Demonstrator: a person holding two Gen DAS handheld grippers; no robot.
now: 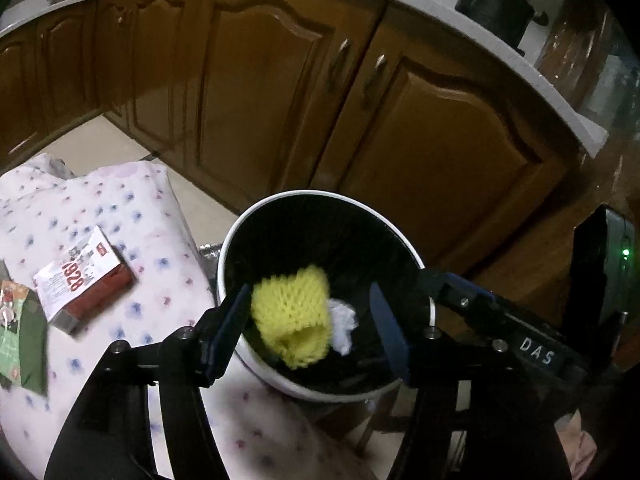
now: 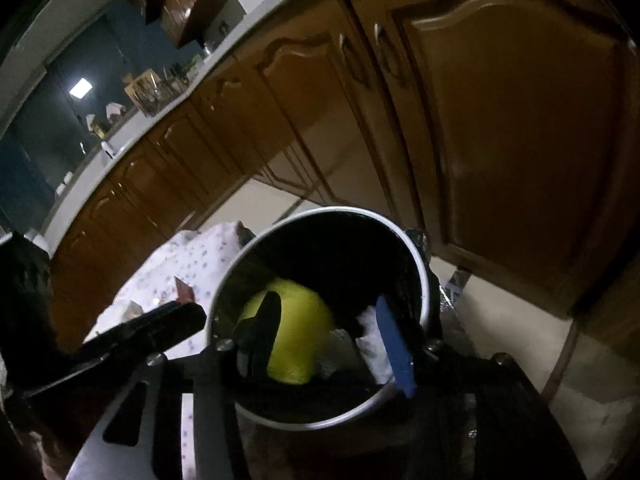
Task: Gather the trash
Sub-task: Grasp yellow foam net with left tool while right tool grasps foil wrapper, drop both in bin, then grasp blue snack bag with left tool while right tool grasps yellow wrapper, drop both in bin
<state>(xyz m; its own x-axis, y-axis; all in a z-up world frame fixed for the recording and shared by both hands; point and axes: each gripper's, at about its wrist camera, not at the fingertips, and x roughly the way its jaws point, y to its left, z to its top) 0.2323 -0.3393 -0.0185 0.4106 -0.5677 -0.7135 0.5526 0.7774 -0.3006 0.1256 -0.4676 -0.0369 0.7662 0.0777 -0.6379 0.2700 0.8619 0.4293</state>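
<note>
Left gripper point(image 1: 314, 326) jaws wide apart over the black bin point(image 1: 256, 216), yellow knitted piece point(image 1: 292, 316) loose between them inside, white tissue point(image 1: 342, 326) beside, right gripper point(image 2: 328, 336) jaws also spread, holding nothing

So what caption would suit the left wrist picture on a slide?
Open left tool poised over the white-rimmed bin, a yellow knitted piece dropping inside.
</note>
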